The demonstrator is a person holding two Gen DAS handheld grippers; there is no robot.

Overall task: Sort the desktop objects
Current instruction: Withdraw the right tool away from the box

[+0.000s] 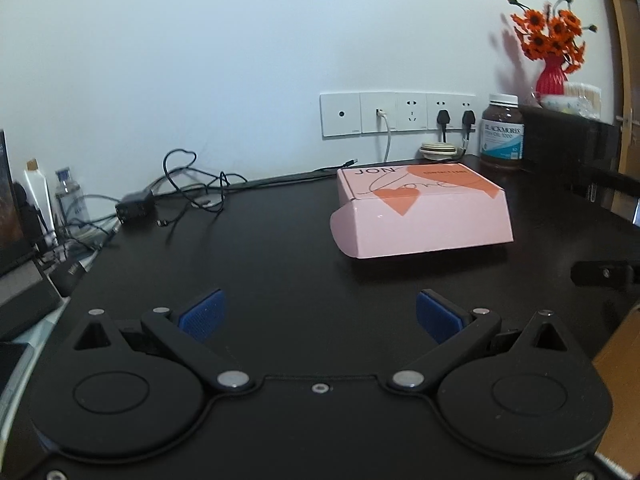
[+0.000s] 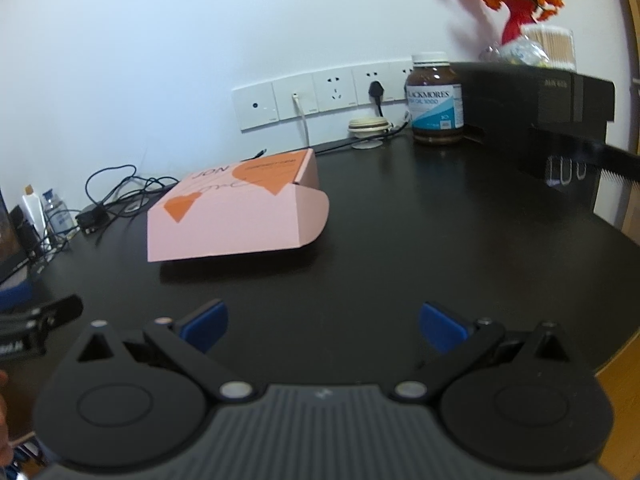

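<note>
Both tongs, the left gripper (image 1: 320, 316) and right gripper (image 2: 323, 326), hover spread apart, empty. The pink box (image 1: 420, 216) lies ahead between them. Judged best: square up and clamp opposite walls evenly.

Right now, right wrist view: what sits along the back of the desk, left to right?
White tube → clear bottle → black adapter with tangled cables → pink box → cream coiled reel → brown supplement jar → black box carrying the red vase of orange flowers.
</note>
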